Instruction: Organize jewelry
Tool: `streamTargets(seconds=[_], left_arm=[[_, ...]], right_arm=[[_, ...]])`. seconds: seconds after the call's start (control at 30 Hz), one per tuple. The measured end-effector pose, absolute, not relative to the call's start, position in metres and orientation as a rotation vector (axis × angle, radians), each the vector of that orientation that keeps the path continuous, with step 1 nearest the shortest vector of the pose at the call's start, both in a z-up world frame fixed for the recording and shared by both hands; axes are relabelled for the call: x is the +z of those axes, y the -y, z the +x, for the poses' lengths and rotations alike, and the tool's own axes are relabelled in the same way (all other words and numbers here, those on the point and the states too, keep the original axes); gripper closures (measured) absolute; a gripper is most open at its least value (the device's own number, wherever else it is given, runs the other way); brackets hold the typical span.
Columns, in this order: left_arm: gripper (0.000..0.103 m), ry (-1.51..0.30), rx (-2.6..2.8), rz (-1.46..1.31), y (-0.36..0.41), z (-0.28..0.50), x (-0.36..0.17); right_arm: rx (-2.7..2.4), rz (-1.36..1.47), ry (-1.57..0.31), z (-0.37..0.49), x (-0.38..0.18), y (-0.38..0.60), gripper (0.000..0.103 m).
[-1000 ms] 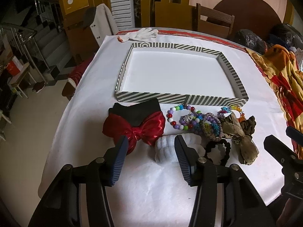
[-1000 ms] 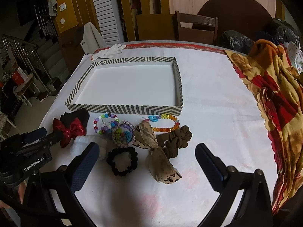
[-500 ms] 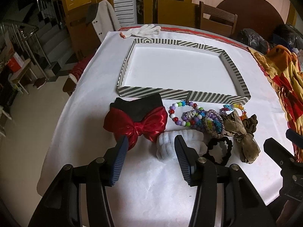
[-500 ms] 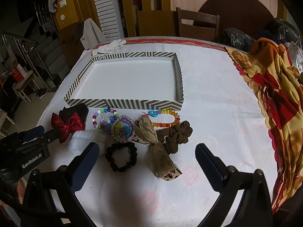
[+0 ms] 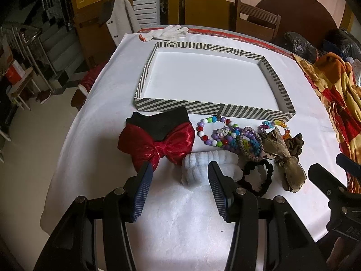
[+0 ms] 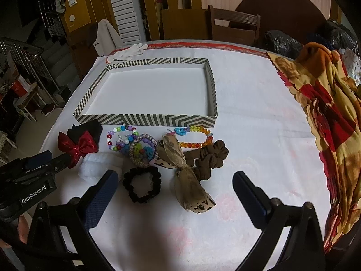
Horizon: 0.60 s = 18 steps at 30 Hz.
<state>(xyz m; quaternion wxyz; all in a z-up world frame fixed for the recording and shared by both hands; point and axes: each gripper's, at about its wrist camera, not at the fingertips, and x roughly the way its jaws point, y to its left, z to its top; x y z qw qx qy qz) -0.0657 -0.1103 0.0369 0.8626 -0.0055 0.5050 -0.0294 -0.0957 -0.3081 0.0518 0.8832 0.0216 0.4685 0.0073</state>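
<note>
On the white-clothed table (image 6: 259,117), toward its far edge, sits the striped tray (image 5: 212,108), bare inside, with a white glove (image 5: 168,32) beyond it and a patterned cloth (image 6: 334,117) draped at the right edge. Along the tray's near wall lie the pieces: red bow (image 5: 158,145), white scrunchie (image 5: 203,164), brown scrunchie (image 6: 209,155), tan bow (image 6: 187,174), black scrunchie (image 6: 142,185), beaded bracelets (image 5: 217,134) and an amber bracelet (image 6: 196,137).

Left gripper (image 5: 178,189) hovers released, fingers straddling the bow's edge and the white scrunchie; right gripper (image 6: 173,194) hangs spread wide over the black scrunchie and tan bow, neither holding anything. Because the pieces touch and overlap, a pinch may drag a neighbour along, and the tray's near wall must be cleared.
</note>
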Motion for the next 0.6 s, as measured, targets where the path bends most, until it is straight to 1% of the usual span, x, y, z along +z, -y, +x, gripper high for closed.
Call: streamTargets(seconds=[0.6], left_arm=[[0.063, -1.071, -0.046, -0.005, 0.1080, -0.0657, 0.0326]], right_arm=[[0.027, 0.060, -1.009, -0.0919, 0.0465, 0.3113, 0.000]])
